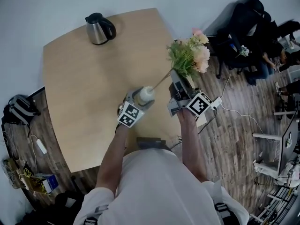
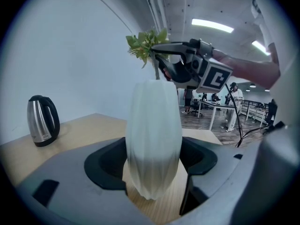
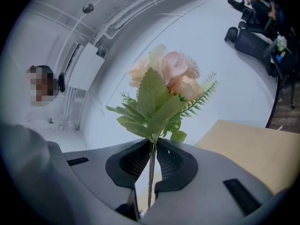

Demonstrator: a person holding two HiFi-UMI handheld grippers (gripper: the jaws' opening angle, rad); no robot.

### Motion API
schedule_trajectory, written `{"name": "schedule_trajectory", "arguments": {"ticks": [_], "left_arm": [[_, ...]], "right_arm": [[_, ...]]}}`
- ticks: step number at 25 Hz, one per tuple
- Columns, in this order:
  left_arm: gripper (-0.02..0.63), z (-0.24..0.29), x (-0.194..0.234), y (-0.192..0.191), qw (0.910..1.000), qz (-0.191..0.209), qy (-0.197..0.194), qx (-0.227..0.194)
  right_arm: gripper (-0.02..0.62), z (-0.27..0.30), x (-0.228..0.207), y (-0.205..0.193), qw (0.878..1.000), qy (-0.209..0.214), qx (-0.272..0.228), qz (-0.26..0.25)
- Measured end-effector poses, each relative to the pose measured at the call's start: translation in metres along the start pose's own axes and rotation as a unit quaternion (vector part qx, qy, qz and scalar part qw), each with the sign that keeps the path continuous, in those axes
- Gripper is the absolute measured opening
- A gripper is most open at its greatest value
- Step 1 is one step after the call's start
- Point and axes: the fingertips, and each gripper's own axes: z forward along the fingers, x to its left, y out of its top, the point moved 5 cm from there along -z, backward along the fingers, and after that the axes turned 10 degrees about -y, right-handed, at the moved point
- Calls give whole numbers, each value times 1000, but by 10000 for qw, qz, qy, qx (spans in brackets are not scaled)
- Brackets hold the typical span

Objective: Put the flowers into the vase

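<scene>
The left gripper (image 1: 138, 101) clasps the white ribbed vase (image 2: 153, 130) low on its body, a jaw pressed to either flank and standing wide because the vase is broad; the grip seems meant to keep the narrow mouth steady and facing up over the near part of the wooden table (image 1: 79, 83), though whether the base rests on the wood or hangs just above it cannot be told. The right gripper (image 3: 153, 159) is clenched on the thin stem (image 3: 150, 184) of the artificial flowers (image 3: 166, 78), just under the green leaves; holding there leaves a long bare length of stem free below the jaws, which is the part that must go down the neck. In the head view the pink and cream blooms sit up and to the right of the vase, so the stem slants down towards it; in the left gripper view its lower part meets the vase mouth and appears to be just inside, with the leaves well above the rim. By my judgement the insertion is under way but not finished; the next step calls for bringing the stem upright and lowering it until the foliage sits on the rim, and only then letting go. A steel kettle (image 1: 99, 28) stands at the far corner, well apart from the work.
</scene>
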Motion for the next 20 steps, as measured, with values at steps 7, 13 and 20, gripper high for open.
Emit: {"name": "schedule_trajectory", "arguments": {"ticks": [7,13,20], "left_arm": [[347,-3,1,3,9999,-49,35,140],[345,-5,1,8,9997,-23,75,224],[345,-9,6,17,9994,-10,239,234]], "right_arm": [[52,7,15,-21,9971,10,345,-676],[52,7,22,-48,9907,76,716,-1154],[52,9,28,-70,9808,90,1046,-1642]]}}
